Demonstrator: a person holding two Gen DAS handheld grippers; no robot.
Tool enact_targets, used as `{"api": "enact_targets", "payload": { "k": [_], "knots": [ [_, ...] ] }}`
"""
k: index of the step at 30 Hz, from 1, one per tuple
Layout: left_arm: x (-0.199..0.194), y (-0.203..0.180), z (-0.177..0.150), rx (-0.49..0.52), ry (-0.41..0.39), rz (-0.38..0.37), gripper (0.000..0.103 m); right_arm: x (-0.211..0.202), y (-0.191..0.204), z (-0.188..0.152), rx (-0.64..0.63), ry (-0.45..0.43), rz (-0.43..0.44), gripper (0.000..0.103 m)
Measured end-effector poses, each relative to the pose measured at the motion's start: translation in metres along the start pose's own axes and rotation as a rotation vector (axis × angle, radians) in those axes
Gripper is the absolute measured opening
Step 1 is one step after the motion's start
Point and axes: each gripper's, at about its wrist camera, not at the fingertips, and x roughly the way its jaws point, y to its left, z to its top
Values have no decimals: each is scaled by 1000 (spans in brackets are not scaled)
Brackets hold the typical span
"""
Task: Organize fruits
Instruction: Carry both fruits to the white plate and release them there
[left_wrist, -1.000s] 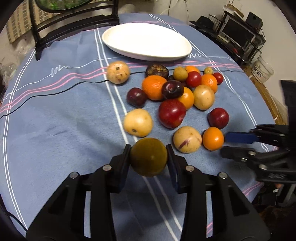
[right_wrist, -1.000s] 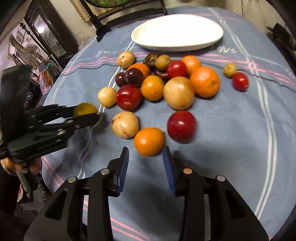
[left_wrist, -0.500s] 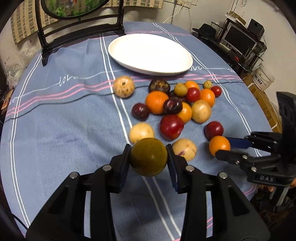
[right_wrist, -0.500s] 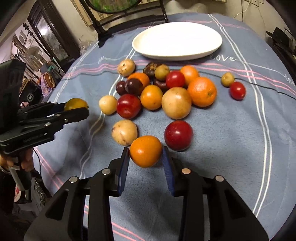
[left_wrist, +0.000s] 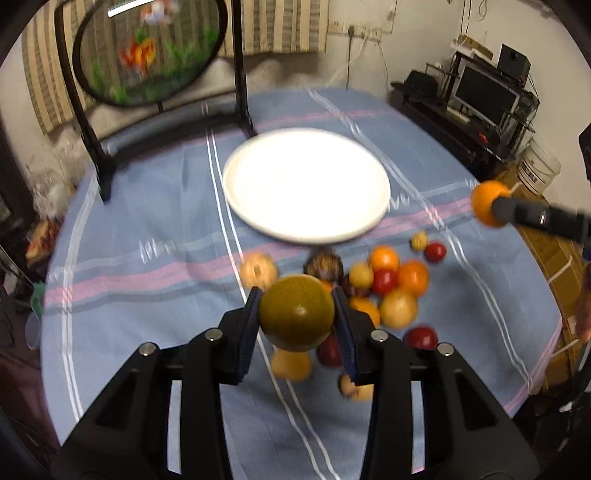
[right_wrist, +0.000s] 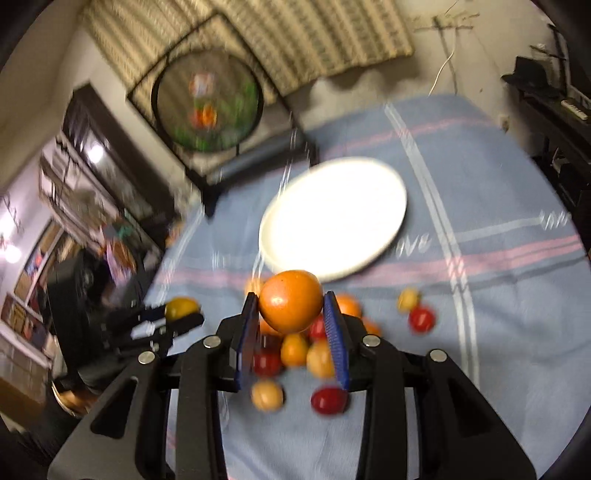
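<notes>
Fruits lie heaped on a blue striped tablecloth (left_wrist: 147, 206), just in front of a white plate (left_wrist: 306, 184) that holds nothing yet. Two are off the table: the left gripper (left_wrist: 297, 317) is clamped on a round olive-green fruit (left_wrist: 296, 313), and the right gripper (right_wrist: 291, 314) squeezes an orange (right_wrist: 290, 301) between its blue pads, both held above the pile and aimed towards the plate. Both views are smeared with motion blur. Each fruit is a smooth ball pinched only at its two sides, so a jolt or a loosened squeeze could probably let it slip out and drop into the red, orange and yellow fruit below, scattering it. The plate looks shallow, so a fruit let go from too high or near the rim (right_wrist: 280, 258) may roll off. The two grippers, converging on one plate, could also bump each other
</notes>
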Motion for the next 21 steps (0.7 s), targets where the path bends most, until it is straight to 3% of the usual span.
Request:
{"api": "enact_targets", "payload": {
  "k": [8, 10, 15, 21],
  "knots": [
    [-10, 5, 74, -13, -116, 32, 38, -16, -6, 61, -52, -171, -45, 36],
    [2, 6, 85, -22, -110, 30, 38, 0, 2, 65, -136, -169, -124, 36],
    [57, 4, 97, -1, -14, 27, 38, 65, -4, 66, -221, -43, -177, 36],
    [132, 8, 111, 21, 85, 42, 39, 142, -29, 68, -211, 94, -197, 36]
  ]
}}
